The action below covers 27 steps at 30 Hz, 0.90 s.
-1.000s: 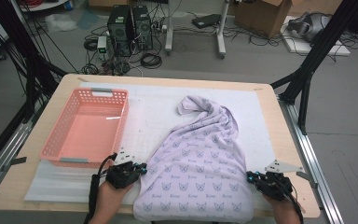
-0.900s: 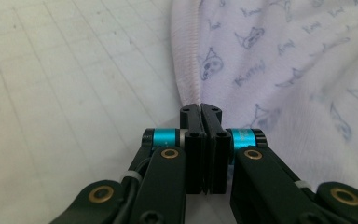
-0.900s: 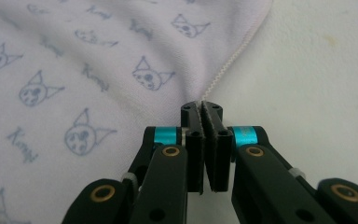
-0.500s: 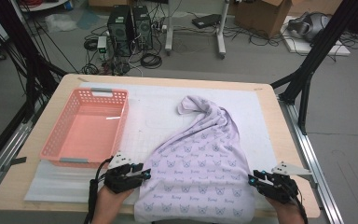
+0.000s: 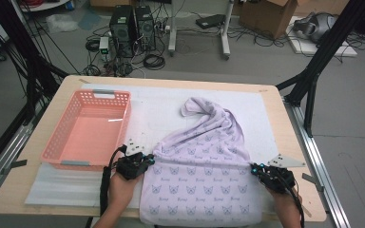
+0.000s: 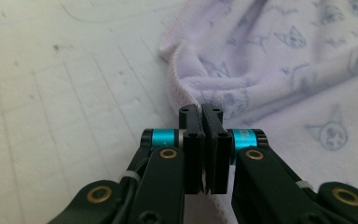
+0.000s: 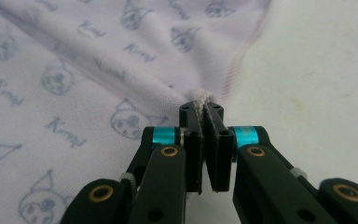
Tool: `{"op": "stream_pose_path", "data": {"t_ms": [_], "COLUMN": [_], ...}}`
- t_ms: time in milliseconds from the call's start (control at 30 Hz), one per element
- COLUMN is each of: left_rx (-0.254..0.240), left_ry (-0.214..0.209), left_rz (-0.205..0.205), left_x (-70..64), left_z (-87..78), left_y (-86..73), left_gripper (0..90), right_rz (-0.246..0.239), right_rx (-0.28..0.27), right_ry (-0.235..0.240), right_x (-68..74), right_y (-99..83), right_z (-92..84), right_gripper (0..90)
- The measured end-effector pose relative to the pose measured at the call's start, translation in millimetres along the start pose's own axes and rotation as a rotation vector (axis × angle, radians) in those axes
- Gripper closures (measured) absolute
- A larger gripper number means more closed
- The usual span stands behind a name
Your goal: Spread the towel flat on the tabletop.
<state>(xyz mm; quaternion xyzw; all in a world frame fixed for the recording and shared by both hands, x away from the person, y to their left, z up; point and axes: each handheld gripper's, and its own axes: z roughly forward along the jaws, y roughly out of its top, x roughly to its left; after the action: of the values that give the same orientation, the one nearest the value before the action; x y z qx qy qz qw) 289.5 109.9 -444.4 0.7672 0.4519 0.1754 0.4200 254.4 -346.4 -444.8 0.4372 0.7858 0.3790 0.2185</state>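
Lilac towel (image 5: 202, 175) with a cat print lies on the desk (image 5: 285, 118), near end hanging at the front edge, far end bunched and tapering toward the middle of the white mat (image 5: 157, 109). Left claw (image 5: 148, 159) is clamped on the towel's left edge, right claw (image 5: 255, 167) on its right edge; both jaws have just been closing, cloth caught between them. The towel's long axis runs from the person outward, and the fabric between the two claws pulls into a taut line across that axis. Each hand holds its own side, so neither is nearer; the loose far part lies ahead of both claws. Likely a fold or a spread comes next, turning on that stretched line.

The high view shows the whole layout, plus the empty pink basket (image 5: 88, 130) just left of the towel, near the left hand. The left gripper view shows the left claw (image 6: 200, 112) pinching a folded hem, and the right gripper view shows a tuft of cloth poking out between the tips of the right claw (image 7: 200, 106).
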Motion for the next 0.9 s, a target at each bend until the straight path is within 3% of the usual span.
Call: {"op": "stream_pose_path", "data": {"t_ms": [67,133,233,300,433,733,767,833,900], "left_rx": [-0.004,-0.011,-0.022,-0.038,-0.049,-0.038,-0.024,-0.041,-0.047], "left_ry": [0.003,0.002,-0.028,-0.041,-0.064,-0.166,-0.165,-0.15,-0.14], "left_rz": [-0.017,-0.003,-0.039,-0.049,-0.049,-0.105,-0.103,-0.073,-0.056], "left_x": [0.0,-2.0,-1.3,-1.2,-2.3,-8.0,-10.3,-15.1,-17.7], "left_z": [3.1,3.2,-3.9,-13.8,-31.0,-45.5,-45.7,-46.7,-47.3], "left_y": [1.7,-0.1,-5.8,-12.8,-25.9,-48.2,-50.0,-53.6,-55.1], "left_gripper": [86.9,85.6,61.8,57.4,54.0,51.7,51.7,50.8,50.9], "right_rz": [0.02,0.041,0.063,0.088,0.119,0.037,0.019,-0.002,0.008], "right_rx": [-0.007,-0.006,-0.016,-0.046,-0.059,0.026,0.03,0.037,0.039], "right_ry": [-0.009,-0.007,-0.034,-0.03,0.035,0.102,0.101,0.092,0.093], "right_x": [-2.7,-2.3,-1.6,-4.3,-4.6,14.3,16.9,20.9,21.8], "right_y": [0.5,0.0,-2.3,-5.6,-14.2,-29.8,-30.5,-32.0,-33.1], "right_z": [2.3,4.2,-1.8,-12.4,-27.0,-30.7,-31.2,-32.7,-34.0], "right_gripper": [86.7,81.9,67.8,65.7,64.8,58.8,58.8,58.9,60.0]}}
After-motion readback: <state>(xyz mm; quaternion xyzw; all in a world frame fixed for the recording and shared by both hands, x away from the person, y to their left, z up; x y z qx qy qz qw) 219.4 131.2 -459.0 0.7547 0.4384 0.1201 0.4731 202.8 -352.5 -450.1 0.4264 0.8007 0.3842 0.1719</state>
